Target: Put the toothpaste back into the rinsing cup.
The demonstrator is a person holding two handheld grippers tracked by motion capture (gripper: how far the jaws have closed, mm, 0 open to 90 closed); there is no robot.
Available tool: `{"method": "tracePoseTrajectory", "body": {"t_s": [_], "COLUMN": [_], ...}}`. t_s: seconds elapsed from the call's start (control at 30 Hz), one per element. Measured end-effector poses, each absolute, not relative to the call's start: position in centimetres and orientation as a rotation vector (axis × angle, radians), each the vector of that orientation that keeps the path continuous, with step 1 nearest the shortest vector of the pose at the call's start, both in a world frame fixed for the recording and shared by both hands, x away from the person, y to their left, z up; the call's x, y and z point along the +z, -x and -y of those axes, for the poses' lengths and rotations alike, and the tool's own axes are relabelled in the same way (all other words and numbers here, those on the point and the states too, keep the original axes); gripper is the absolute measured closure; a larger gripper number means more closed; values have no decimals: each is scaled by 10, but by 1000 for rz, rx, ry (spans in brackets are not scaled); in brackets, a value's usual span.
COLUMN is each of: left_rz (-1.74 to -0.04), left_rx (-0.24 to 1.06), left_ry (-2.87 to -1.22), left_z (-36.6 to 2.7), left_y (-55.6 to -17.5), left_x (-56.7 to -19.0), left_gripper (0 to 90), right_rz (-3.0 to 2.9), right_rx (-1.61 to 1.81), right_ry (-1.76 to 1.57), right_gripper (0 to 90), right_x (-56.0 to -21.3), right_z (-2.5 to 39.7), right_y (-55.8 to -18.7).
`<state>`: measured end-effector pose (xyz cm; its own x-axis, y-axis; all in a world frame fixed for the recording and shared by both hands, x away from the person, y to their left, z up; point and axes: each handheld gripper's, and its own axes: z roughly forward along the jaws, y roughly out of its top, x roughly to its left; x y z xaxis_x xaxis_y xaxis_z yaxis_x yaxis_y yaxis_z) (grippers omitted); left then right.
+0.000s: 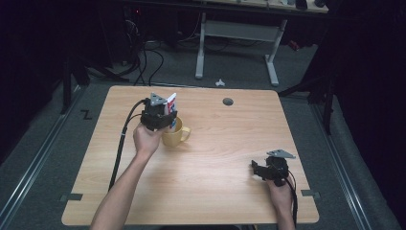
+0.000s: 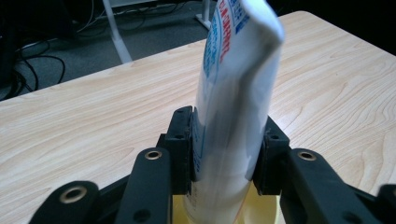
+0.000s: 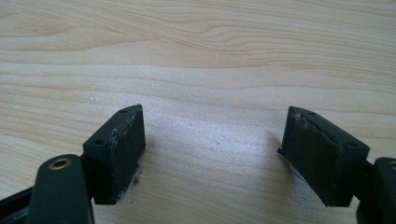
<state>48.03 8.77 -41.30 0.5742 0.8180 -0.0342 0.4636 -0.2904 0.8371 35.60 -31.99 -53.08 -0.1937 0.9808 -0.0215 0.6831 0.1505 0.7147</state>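
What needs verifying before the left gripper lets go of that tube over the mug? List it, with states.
1. Left gripper clamped on the toothpaste tube: ok.
2. Tube's lower end inside the yellow mug: ok, yellow shows under it in the left gripper view.
3. Tube bottom resting on the mug floor: cannot tell.
4. Mug upright on the table: ok.
5. Right gripper open, holding nothing, away from the mug: ok.
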Motion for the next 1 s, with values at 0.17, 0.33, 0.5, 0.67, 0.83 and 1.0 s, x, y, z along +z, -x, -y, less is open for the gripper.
{"method": "tracePoseTrajectory", "body": {"t_s": [0.17,0.33,0.5,0.67,0.83,1.0], "left_rz": [-1038,-1049,-1059,-1066,-1075,-1074], "left_rx": [514,514,513,510,505,509], "left_ry": [-1948,-1950,-1949,-1948,-1954,-1961], "left_z": [-86,-86,-87,-86,-85,-83], "left_y": [-482,-484,-485,-486,-487,-487], "left_x": [-419,-424,-428,-434,-439,-440], "left_gripper": [651,651,652,652,652,652], "right_rz": [-1941,-1942,-1942,-1942,-1943,-1943], "right_rx": [798,797,797,797,797,797], "right_ry": [-1581,-1581,-1581,-1581,-1581,-1581], "right_gripper": [216,216,216,216,216,216], "right_x": [-531,-531,-531,-531,-531,-531], "right_z": [320,320,320,320,320,320], "right_y": [-356,-356,-356,-356,-356,-356]}}
